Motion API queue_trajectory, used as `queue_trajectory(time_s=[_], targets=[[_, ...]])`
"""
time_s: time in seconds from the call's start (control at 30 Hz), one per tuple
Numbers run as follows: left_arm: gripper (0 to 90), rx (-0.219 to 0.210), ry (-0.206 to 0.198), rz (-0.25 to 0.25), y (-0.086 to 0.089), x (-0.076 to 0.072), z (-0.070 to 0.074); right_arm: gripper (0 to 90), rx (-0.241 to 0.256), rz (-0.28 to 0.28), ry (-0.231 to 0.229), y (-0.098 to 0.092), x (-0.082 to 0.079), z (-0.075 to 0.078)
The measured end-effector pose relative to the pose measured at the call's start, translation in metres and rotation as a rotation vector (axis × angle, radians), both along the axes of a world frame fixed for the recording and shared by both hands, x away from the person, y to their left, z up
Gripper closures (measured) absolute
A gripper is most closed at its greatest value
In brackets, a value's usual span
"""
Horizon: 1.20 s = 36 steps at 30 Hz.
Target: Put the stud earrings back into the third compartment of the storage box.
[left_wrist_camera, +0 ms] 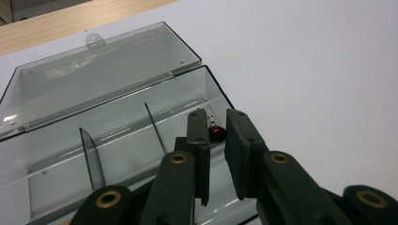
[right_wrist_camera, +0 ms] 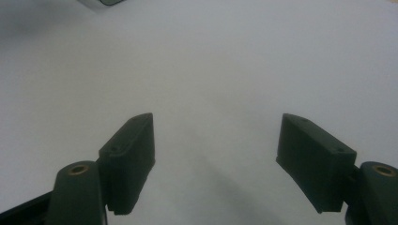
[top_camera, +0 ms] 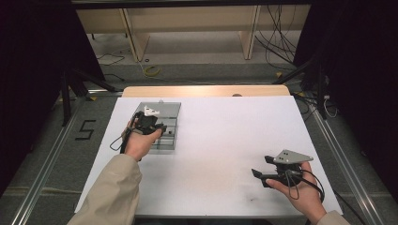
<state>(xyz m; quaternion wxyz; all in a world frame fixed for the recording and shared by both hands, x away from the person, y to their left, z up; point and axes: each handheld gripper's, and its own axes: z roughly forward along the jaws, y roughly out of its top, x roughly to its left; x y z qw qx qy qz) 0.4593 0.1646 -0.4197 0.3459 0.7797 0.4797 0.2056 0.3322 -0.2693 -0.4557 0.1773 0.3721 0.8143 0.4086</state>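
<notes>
Left gripper fingers over red bulb, clear box.

You wear a beige, loose-fitting sleeve on your left arm, reaching to the wrist, and a sliver of the same beige cloth shows at your right wrist. Your left gripper is black, topped by a pale three-cornered plate, with a thin black cable looping from its rear. Your right gripper is black too, carrying a grey three-cornered plate marked by small dark screw holes, and black cable coils around its body. Seen close, each jaw is a dark, flat, rectangular block with small recessed screws, hinged on dark links fixed with brass-coloured rivets.
</notes>
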Motion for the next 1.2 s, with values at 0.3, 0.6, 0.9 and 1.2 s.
queue_trajectory(time_s=[0.3, 0.6, 0.9, 1.2], targets=[[79.3, 0.012, 0.007, 0.015, -0.006, 0.012, 0.002, 28.5, 0.001, 0.0, 0.0, 0.0, 0.0, 0.0], [79.3, 0.031, 0.02, 0.022, -0.014, 0.023, -0.004, 28.4, -0.001, 0.002, -0.001, -0.001, 0.0, 0.0], [79.1, 0.045, 0.034, 0.031, -0.015, 0.032, -0.013, 28.4, 0.001, 0.002, -0.002, -0.002, 0.0, 0.0], [78.8, 0.08, 0.056, 0.034, -0.013, 0.038, -0.022, 28.4, 0.0, 0.004, 0.0, -0.001, 0.0, 0.0]])
